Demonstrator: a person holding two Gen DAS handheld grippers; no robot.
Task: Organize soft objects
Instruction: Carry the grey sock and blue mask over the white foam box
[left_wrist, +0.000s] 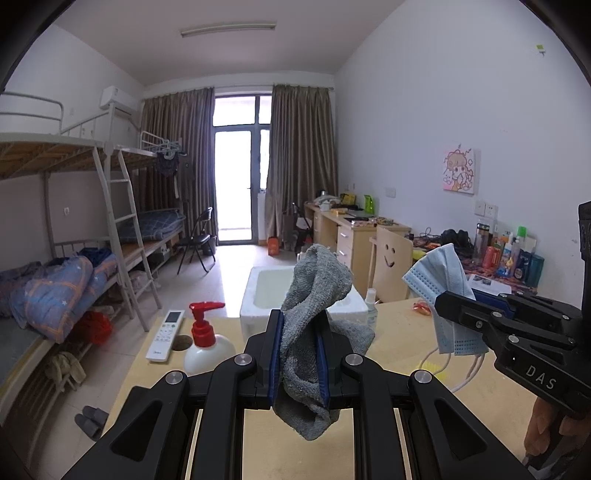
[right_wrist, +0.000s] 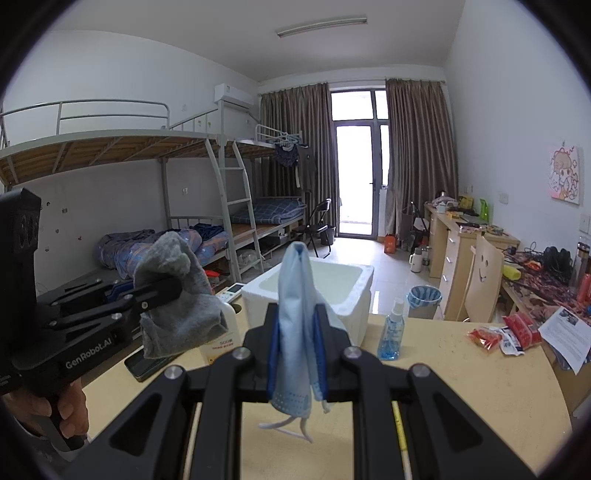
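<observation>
At lower centre of the left wrist view, the left gripper (left_wrist: 300, 354) has its fingers pinching a grey cloth (left_wrist: 317, 295), held above the bench (left_wrist: 229, 325). At right of that frame, the right gripper (left_wrist: 448, 304) pinches a blue face mask (left_wrist: 439, 273). Behind both, at centre, a white foam box (left_wrist: 266, 299) stands open-topped at the bench's far edge.

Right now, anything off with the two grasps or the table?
Grasps look sound: left tongs shut on the grey sock, right tongs shut on the blue face mask. Only oddity: the mask's ear loops dangle loose below the pads. White foam box sits upright, nothing spilled.
</observation>
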